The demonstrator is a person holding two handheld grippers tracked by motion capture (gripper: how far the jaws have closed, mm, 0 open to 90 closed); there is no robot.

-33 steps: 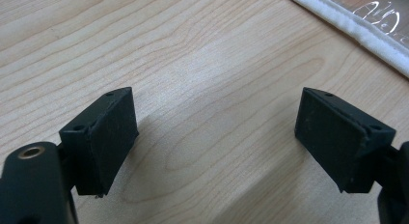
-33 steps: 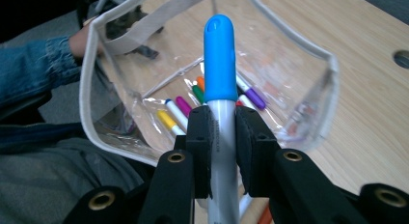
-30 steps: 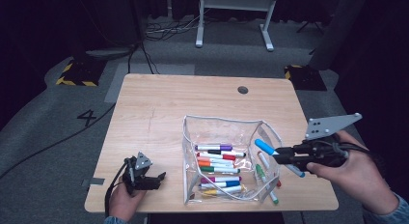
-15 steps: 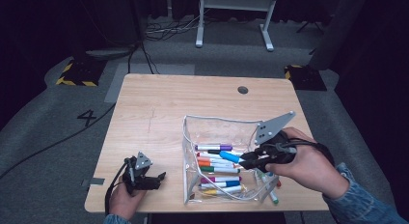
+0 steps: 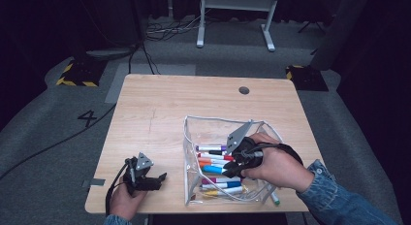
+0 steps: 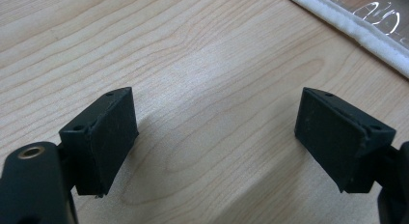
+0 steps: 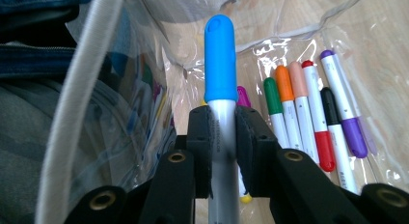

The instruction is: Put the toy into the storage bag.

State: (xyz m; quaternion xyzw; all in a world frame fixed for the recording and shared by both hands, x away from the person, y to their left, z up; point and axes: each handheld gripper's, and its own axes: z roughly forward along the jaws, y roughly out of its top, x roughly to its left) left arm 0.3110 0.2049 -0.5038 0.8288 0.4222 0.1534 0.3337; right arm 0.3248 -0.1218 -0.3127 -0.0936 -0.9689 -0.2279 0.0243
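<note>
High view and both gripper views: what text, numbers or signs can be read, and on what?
"4": marked on the grey floor left of the table.
Print along the blue-capped marker held in the right gripper: too blurred to read.
Nothing else legible.

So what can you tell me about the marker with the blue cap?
The blue-capped marker has a white barrel and a rounded, shiny plastic cap, which is on. The right gripper clamps its barrel just below the cap, with the capped end pointing away from the gripper. It is inside the clear pouch, above the other markers lying there.
</note>
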